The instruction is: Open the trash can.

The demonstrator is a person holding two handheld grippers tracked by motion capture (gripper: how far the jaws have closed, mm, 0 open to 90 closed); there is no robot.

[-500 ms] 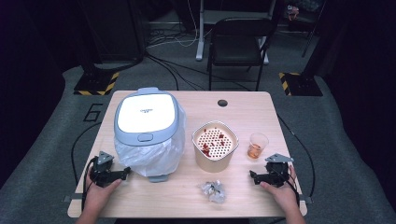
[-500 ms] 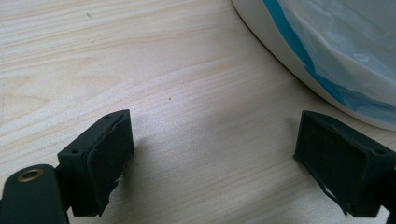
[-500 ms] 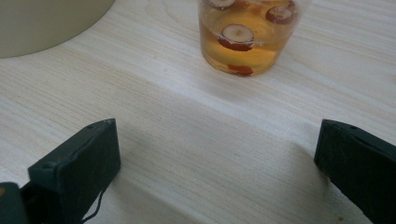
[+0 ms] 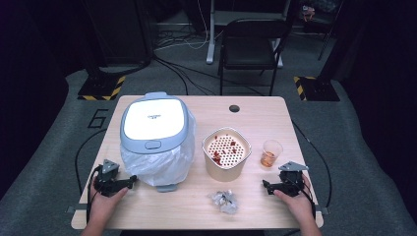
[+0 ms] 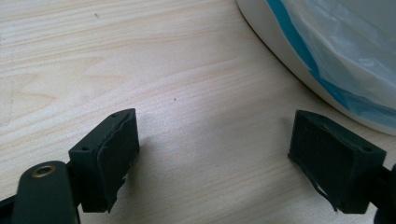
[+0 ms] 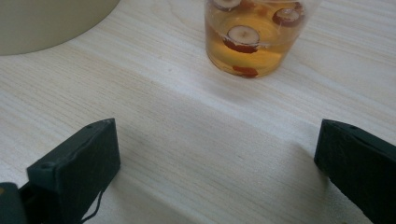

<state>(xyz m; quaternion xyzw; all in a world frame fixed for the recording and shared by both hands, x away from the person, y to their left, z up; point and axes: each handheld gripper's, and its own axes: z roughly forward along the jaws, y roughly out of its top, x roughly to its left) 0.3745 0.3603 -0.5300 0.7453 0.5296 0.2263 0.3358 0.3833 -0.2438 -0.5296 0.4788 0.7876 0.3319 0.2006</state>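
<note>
My left gripper (image 4: pixel 129 182) rests on the table at the front left, held by a hand, jaws open and empty (image 5: pixel 217 161). Just to its right stands a lidded bin (image 4: pixel 155 137) lined with a clear plastic bag (image 5: pixel 345 56). My right gripper (image 4: pixel 268 186) rests at the front right, open with nothing between its jaws (image 6: pixel 217 172). Ahead of it stands a clear plastic cup (image 4: pixel 271 153) of amber drink with red fruit slices (image 6: pixel 254 37). A beige container (image 4: pixel 226 154) with a perforated top and red bits sits mid-table. A crumpled clear wrapper (image 4: pixel 223 200) lies near the front edge.
The wooden table (image 4: pixel 255 118) has a round cable hole (image 4: pixel 234 108) at the back. A black chair (image 4: pixel 251 44) stands behind it on grey carpet. Cables trail off both table sides.
</note>
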